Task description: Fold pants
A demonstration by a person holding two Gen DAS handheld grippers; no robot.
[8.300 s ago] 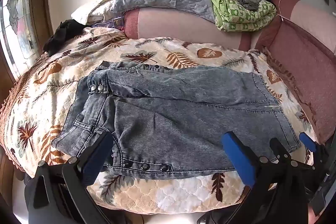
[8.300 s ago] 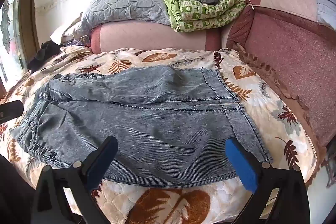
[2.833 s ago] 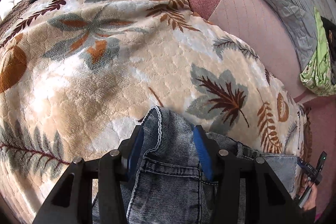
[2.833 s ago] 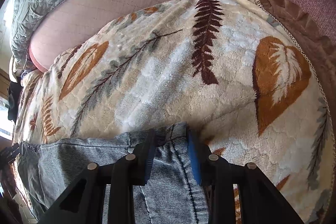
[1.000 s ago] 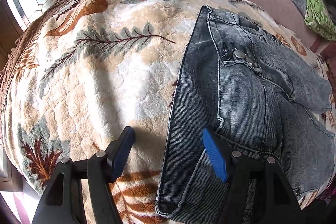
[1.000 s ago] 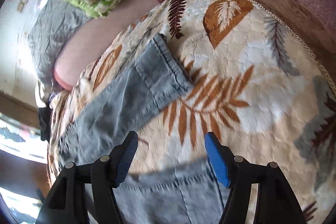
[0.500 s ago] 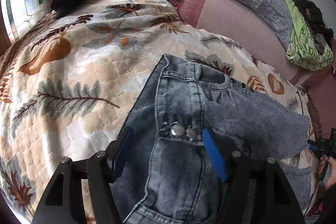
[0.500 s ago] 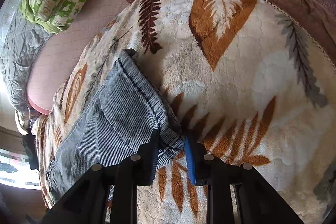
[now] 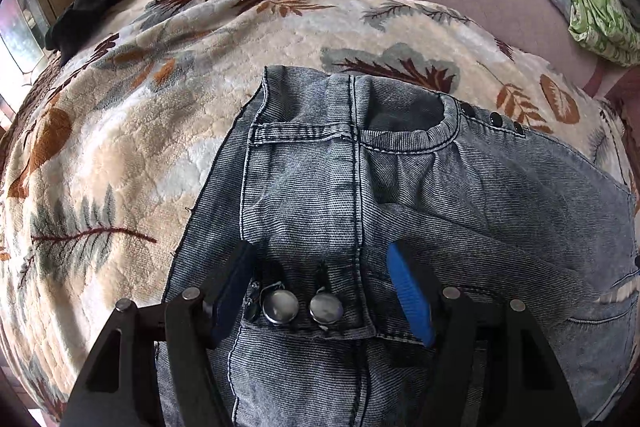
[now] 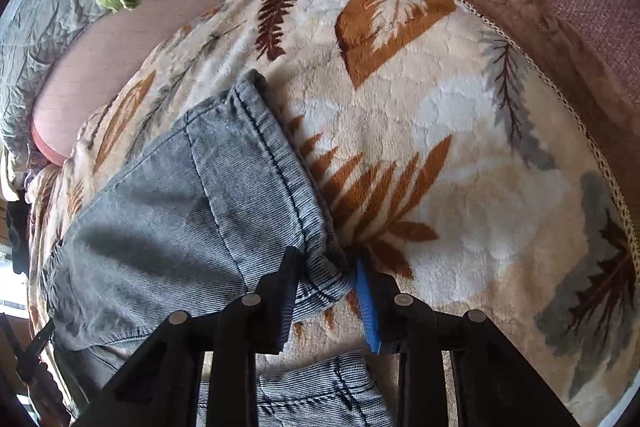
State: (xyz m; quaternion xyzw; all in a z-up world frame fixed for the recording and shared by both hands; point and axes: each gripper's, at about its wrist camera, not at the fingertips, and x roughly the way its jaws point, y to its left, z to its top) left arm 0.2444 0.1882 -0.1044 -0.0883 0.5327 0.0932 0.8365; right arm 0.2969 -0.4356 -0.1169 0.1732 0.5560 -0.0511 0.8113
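Left wrist: left gripper (image 9: 320, 291), previously off the waistband, now straddled the jeans (image 9: 400, 195) at the buttons (image 9: 304, 307), jaws apart. Right gripper (image 10: 326, 291) stayed clamped on the hem (image 10: 280, 171); jeans on the blanket (image 10: 460, 147).

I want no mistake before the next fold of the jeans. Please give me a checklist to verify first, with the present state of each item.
1. Right gripper holds the leg hem: ok, jaws shut on its near corner.
2. Left gripper holds the waistband: not ok, jaws are open around the two metal buttons.
3. Jeans lie flat: not ok, the waist opening gapes and creases show.
4. Second leg aligned under the held one: cannot tell, only a small piece shows below the right gripper.
5. Free blanket beyond the hem: ok.
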